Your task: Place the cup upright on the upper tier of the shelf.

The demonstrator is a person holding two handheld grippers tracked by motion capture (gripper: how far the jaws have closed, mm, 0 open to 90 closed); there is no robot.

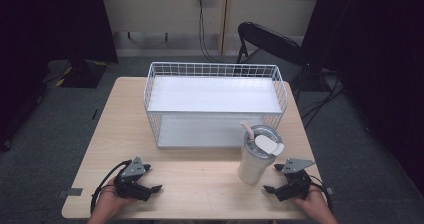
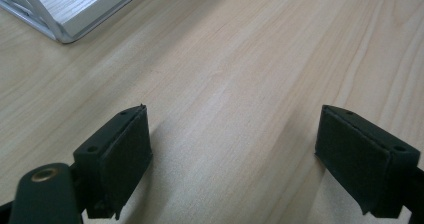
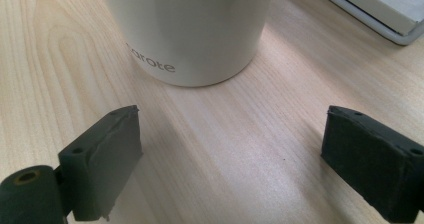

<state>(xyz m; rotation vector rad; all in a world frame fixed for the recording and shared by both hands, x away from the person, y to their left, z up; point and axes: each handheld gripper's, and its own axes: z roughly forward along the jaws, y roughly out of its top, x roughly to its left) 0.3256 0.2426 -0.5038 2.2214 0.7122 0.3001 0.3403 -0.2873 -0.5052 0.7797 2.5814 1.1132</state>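
Hands come in at the near edge of the light wooden surface point(image 1: 200, 184), each holding a tool. The left tool point(image 1: 152, 180) rests near the near left corner, its jaws spread wide with only bare wood between them; in its own view the pads point(image 2: 127, 154) stand well apart. The right tool point(image 1: 272, 179) rests near the near right corner, jaws likewise wide open and holding nothing, pointing toward a cream tumbler point(image 1: 256, 159) that stands upright just beyond it. The tumbler carries a clear lid with a white flap and a pale straw point(image 1: 247, 130); its base bears lettering in the right tool's view point(image 3: 190, 29). Just behind the tumbler, a white wire basket shelf point(image 1: 215, 96) occupies the middle toward the far edge. Past the surface, a black folding chair point(image 1: 267, 41) stands on grey carpet.
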